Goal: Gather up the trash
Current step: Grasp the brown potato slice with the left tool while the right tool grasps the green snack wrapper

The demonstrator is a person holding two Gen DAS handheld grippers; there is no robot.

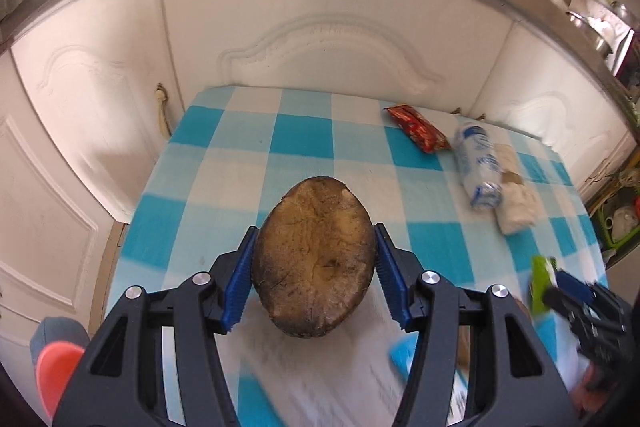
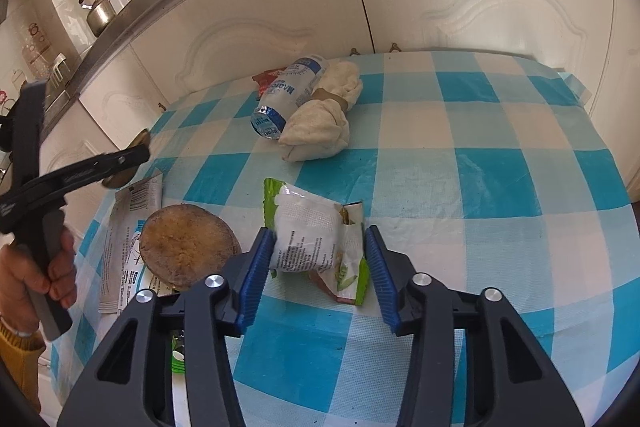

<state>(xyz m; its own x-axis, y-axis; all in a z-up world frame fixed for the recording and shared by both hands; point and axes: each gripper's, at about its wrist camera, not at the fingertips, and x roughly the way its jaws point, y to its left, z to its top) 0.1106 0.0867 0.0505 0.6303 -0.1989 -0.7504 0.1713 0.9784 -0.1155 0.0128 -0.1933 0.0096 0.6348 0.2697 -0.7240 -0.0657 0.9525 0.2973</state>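
My left gripper (image 1: 314,259) is shut on a brown oval rotten half fruit (image 1: 314,255) and holds it above the blue-checked tablecloth (image 1: 240,155). In the right wrist view the left gripper (image 2: 132,157) shows at the left edge with the fruit edge-on. My right gripper (image 2: 318,267) is shut on a crumpled green-and-white wrapper (image 2: 316,239) over the cloth (image 2: 480,187); it also shows in the left wrist view (image 1: 554,281). Another brown round fruit half (image 2: 186,245) lies left of my right gripper on a flat white wrapper (image 2: 124,227).
A red snack wrapper (image 1: 418,127), a blue-white plastic packet (image 1: 478,163) and a wad of white tissue (image 1: 516,199) lie at the far right of the table; the packet (image 2: 290,93) and tissue (image 2: 320,119) lie ahead of my right gripper. White cabinet doors (image 1: 320,39) stand behind.
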